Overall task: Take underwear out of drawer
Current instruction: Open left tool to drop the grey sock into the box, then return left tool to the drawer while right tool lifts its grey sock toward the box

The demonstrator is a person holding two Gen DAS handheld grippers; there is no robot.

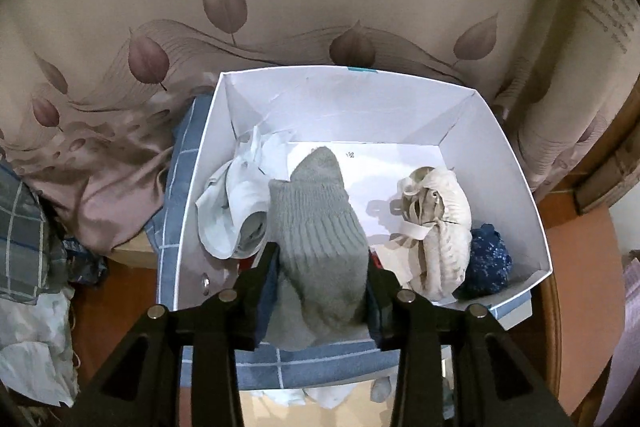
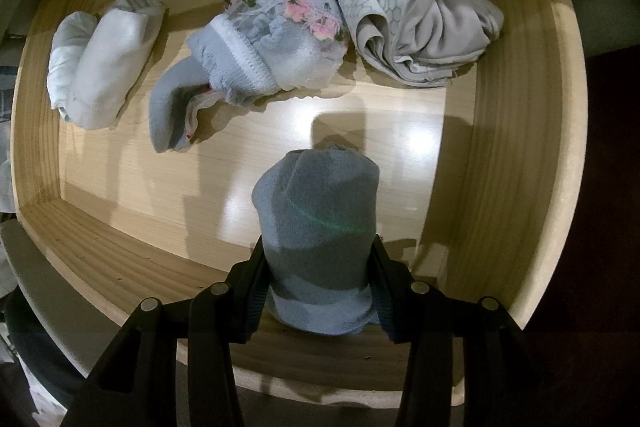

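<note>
Two views, each with its own stock. Left wrist view only: white box [image 1: 516, 163] on blue checked cloth [image 1: 316, 363], holding a white garment [image 1: 236, 203], a cream strappy bundle [image 1: 436, 227] and a dark blue piece [image 1: 488, 263]; left gripper [image 1: 320, 291] over the box with a grey sock [image 1: 320, 223] between its fingers, though whether the pads press it cannot be told. Right wrist view only: wooden drawer [image 2: 516, 163] containing a white roll [image 2: 104, 67], a pink-flowered grey bundle [image 2: 260, 51] and a grey patterned garment [image 2: 408, 23]; right gripper [image 2: 320, 287] clamped on a blue-grey rolled sock [image 2: 320, 223] above the drawer floor. Both socks' lower ends are hidden behind the fingers; clutter at the left view's edge is indistinct.
</note>
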